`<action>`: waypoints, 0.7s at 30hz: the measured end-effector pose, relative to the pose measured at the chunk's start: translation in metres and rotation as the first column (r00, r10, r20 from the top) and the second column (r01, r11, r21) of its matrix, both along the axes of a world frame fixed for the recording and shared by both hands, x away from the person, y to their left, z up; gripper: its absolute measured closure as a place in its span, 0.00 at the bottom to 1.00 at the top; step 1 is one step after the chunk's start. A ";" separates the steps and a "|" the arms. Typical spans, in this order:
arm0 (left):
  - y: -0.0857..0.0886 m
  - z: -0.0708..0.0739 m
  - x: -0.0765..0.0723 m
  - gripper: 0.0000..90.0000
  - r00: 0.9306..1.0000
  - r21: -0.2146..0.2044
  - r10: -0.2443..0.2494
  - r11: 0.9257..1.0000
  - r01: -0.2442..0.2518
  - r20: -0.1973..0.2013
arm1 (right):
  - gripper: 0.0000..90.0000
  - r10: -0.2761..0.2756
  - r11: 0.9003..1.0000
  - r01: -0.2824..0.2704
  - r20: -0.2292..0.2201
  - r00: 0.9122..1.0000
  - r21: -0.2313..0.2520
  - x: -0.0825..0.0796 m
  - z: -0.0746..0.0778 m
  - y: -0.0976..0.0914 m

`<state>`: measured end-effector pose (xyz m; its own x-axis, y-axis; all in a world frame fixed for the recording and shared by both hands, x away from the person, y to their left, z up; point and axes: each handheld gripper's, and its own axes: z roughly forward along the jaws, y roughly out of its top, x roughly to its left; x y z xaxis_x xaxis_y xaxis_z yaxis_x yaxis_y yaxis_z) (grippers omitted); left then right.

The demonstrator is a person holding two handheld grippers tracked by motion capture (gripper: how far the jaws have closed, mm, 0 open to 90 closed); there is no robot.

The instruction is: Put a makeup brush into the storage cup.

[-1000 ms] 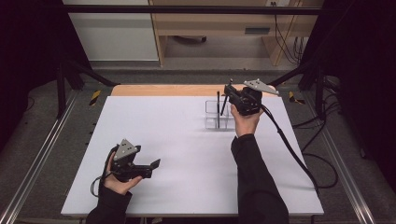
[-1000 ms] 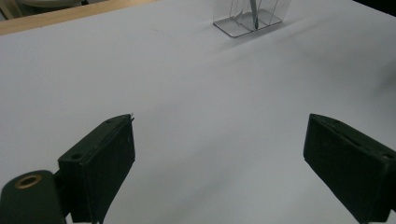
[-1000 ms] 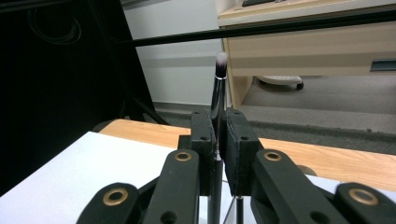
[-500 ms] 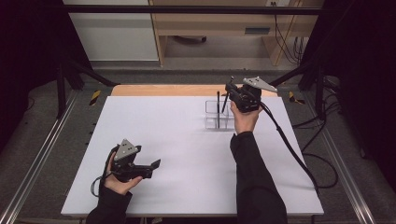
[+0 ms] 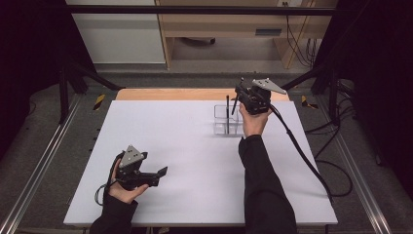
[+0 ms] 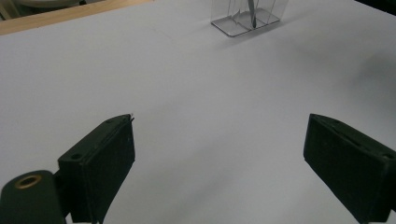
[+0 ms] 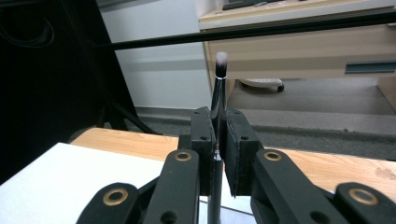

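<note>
Right gripper (image 5: 238, 92) raised; one brush (image 7: 219, 88) clamped, apparently.

Landmark: white table (image 5: 160, 131).
Beyond it: wooden desk (image 5: 229, 24), white cabinet (image 5: 117, 36).
Floor: grey (image 5: 48, 161).
Sides: dark.

Layout: far-right holder.
The clear plastic compartmented holder (image 5: 228, 122) stands on the white table sheet (image 5: 185, 146); a thin black brush (image 5: 227, 113) stands inside it.
</note>
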<state>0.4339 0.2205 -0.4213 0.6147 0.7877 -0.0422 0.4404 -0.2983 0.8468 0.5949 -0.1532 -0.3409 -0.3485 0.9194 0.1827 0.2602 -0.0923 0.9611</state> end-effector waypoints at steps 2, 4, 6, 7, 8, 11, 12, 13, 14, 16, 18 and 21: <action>0.000 0.000 0.000 0.09 1.000 -0.001 0.000 1.000 0.000 0.000 | 0.93 0.004 1.000 -0.004 -0.006 1.000 0.015 0.003 -0.001 0.000; 0.000 0.000 0.000 0.09 1.000 -0.001 0.000 1.000 0.000 0.000 | 0.93 0.001 1.000 -0.001 -0.010 1.000 0.010 0.005 -0.003 0.001; 0.000 0.000 0.000 0.09 1.000 -0.001 -0.001 1.000 0.001 0.000 | 0.93 -0.002 1.000 0.002 -0.018 1.000 0.007 0.006 -0.004 0.001; 0.000 0.000 0.000 0.09 1.000 0.001 -0.001 1.000 0.001 -0.001 | 0.93 -0.004 1.000 0.004 -0.018 1.000 0.002 0.007 -0.005 0.002; 0.000 0.000 0.000 0.09 1.000 0.003 -0.002 1.000 0.002 -0.001 | 0.93 -0.002 1.000 0.002 -0.021 1.000 -0.004 0.007 -0.006 0.002; -0.001 0.000 0.000 0.09 1.000 0.004 -0.002 1.000 0.002 0.000 | 0.93 -0.007 1.000 0.007 -0.027 1.000 -0.018 0.008 -0.009 0.004; -0.001 0.000 0.000 0.09 1.000 0.004 -0.002 1.000 0.002 0.000 | 0.93 -0.005 1.000 0.004 -0.028 1.000 -0.021 0.008 -0.010 0.004; -0.001 0.000 0.000 0.09 1.000 0.003 -0.002 1.000 0.002 -0.001 | 0.93 -0.004 1.000 0.004 -0.030 1.000 -0.024 0.009 -0.012 0.005; -0.001 0.000 0.000 0.09 1.000 0.004 -0.002 1.000 0.002 -0.001 | 0.93 -0.004 1.000 0.003 -0.035 0.999 -0.026 0.009 -0.013 0.005; 0.000 0.000 0.000 0.09 1.000 0.005 -0.002 1.000 0.002 0.000 | 0.93 -0.002 1.000 0.001 -0.037 0.999 -0.031 0.010 -0.016 0.006; 0.000 0.000 0.000 0.09 1.000 0.005 -0.002 1.000 0.002 0.000 | 0.93 0.001 0.999 -0.002 -0.044 0.999 -0.033 0.010 -0.019 0.007; -0.001 -0.001 0.000 0.09 1.000 0.006 -0.002 1.000 0.002 -0.002 | 0.93 0.003 0.999 -0.005 -0.051 0.999 -0.038 0.011 -0.023 0.008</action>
